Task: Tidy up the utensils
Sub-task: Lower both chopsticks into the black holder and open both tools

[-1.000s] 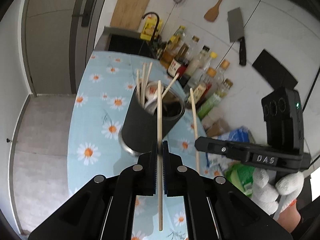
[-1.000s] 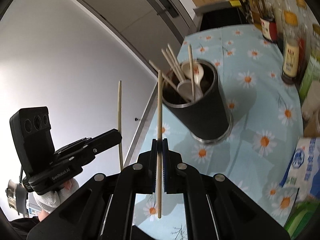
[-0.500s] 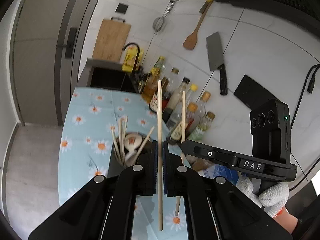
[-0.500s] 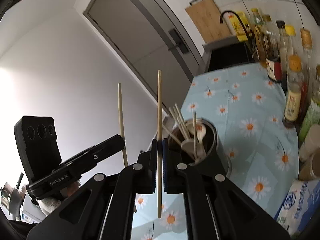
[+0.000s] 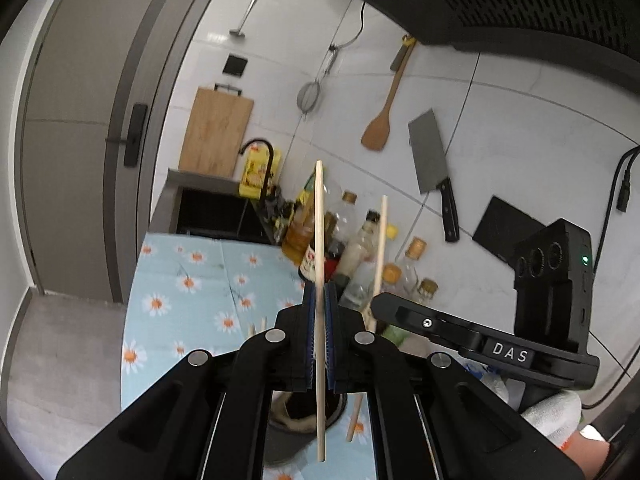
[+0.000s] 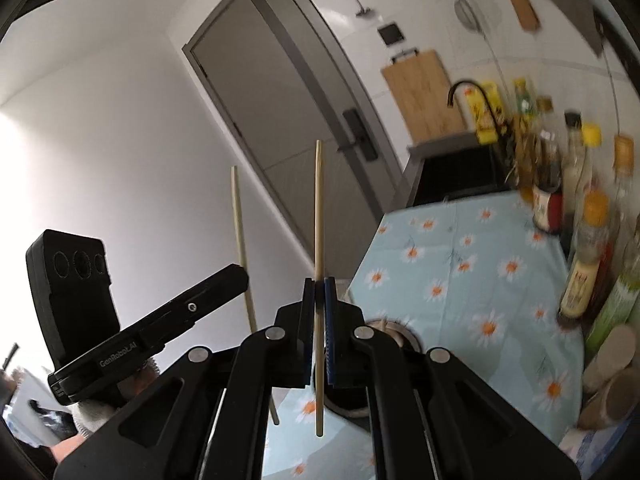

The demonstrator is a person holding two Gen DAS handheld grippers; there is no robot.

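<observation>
Chopsticks first: two of them, one per gripper. Left gripper has its blue pads pinched tight on one chopstick, which stands near upright through the center of the left wrist frame, tip up against the bottles, bottom end hanging low in the frame. Right gripper is clamped the same way on the second chopstick, also upright dead center of its own view. Each camera catches the other gripper too: the right one sits at the lower right of the left view with its stick poking up beside the bottles, and the left one sits at the lower left of the right view.

Utensil holder, just one, a dark cup, is mostly hidden behind the gripper bodies at bottom center in both views. A couple of stick tips peek out above the left gripper's frame, so it already has stuff in it, but I can't count them.

Around it: daisy-print tablecloth, a crowd of roughly eight or more sauce bottles along the wall (blurry), one cleaver, one wooden spatula, one strainer, one cutting board, one black faucet over the sink, and a grey door.
</observation>
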